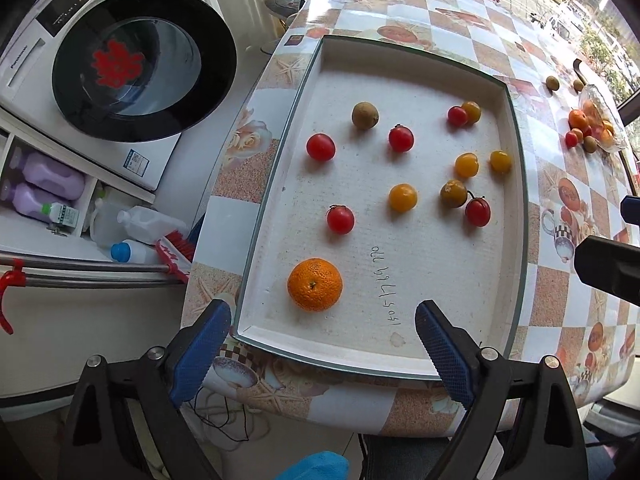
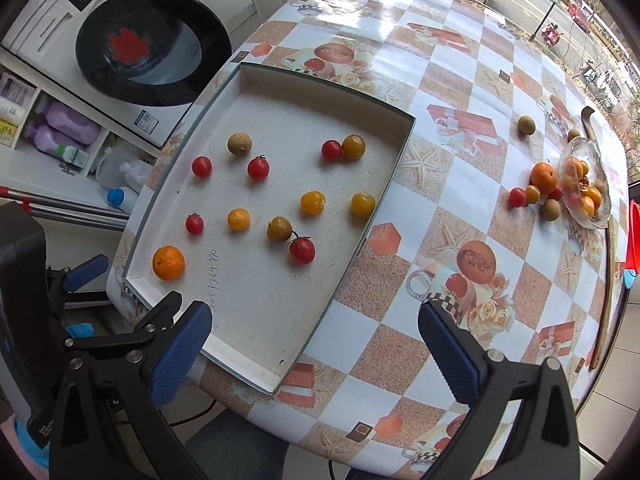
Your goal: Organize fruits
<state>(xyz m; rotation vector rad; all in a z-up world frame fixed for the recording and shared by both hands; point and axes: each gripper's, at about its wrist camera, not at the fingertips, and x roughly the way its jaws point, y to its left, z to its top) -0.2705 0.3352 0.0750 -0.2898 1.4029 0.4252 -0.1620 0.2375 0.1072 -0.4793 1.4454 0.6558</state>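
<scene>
Left hand-held gripper (image 1: pixel 323 344): jaws wide, empty, at the near rim of the tray (image 1: pixel 516 184). Right hand-held gripper (image 2: pixel 315 336): jaws wide, empty, over the tray's near right corner. Orange (image 1: pixel 315 284): in the tray, just beyond the left gripper. Tomatoes, red and yellow: scattered farther in. Bowl (image 2: pixel 592 184): on the desk (image 2: pixel 460 184), well right of the tray, more fruit beside it. Step, as judged: approach before a pick. Next move likely calls for closing on the orange.
</scene>
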